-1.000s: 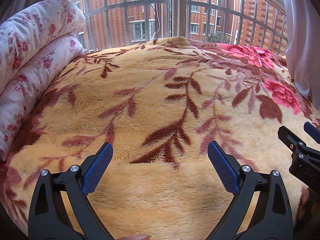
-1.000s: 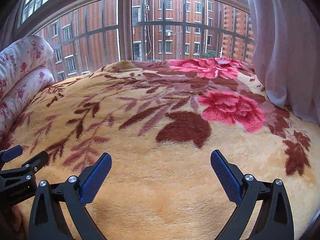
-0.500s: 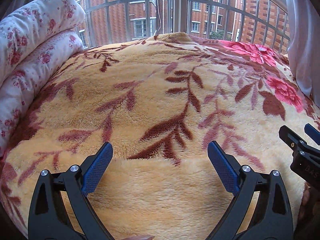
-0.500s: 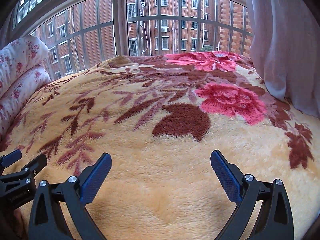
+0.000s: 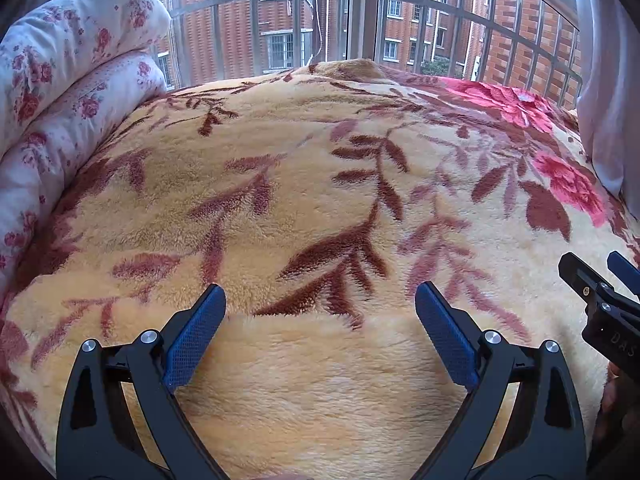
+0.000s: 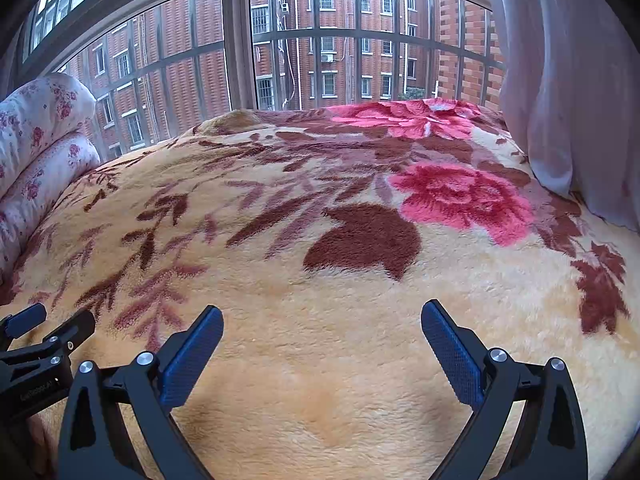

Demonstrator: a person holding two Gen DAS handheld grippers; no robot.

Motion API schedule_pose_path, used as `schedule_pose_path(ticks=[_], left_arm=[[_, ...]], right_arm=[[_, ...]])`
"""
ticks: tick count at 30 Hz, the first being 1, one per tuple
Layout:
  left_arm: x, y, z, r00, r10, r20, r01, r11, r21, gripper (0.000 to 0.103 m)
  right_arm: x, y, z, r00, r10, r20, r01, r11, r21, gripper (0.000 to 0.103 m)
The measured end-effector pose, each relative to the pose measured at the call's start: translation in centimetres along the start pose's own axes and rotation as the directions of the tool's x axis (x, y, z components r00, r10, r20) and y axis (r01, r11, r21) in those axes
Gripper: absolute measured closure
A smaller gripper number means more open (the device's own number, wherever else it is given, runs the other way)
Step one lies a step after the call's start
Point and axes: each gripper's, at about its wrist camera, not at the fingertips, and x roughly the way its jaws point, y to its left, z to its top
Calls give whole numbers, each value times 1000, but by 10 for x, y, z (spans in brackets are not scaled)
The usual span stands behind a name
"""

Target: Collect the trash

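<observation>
No trash shows in either view. My left gripper (image 5: 320,300) hangs open over a plush yellow blanket (image 5: 312,208) with brown leaves and pink flowers, nothing between its blue pads. My right gripper (image 6: 322,320) is open too, above the same blanket (image 6: 340,360), and holds nothing. The two grippers sit side by side: the right one shows at the right edge of the left wrist view (image 5: 604,304), and the left one at the left edge of the right wrist view (image 6: 36,348).
A rolled white quilt with small pink flowers (image 5: 60,92) lies along the bed's left side. A barred window (image 6: 320,40) runs behind the bed, with brick buildings outside. A pale curtain (image 6: 568,80) hangs at the right.
Both views have tilted slightly, so the blanket sits a little lower in frame and more window shows. Both grippers stay open and empty.
</observation>
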Motion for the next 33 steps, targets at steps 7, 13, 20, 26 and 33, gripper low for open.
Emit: schedule_pose_path(ticks=[7,13,20,26,33], left_arm=[[1,-1,-1,1000,1,-4,-1,1000,3,10],[1,-2,-2,1000,3,-7,-3,1000,5,10],[-4,-3,-3,1000,8,27,-8,1000,5,10],[1,3,0,1000,-2,2,2,1000,-18,10],[19,8,1,995,-28,-93,24,999,-38,10]], right_arm=[[0,0,0,1000,1,0,-1,1000,0,5],[0,0,0,1000,1,0,-1,1000,1,5],[0,0,0,1000,2,-3,-2,1000,1,5],[7,-4,-2,999,32,-33,-31,999,26,5],[8,-8,-3,998,40,-38,-39,998,45,5]])
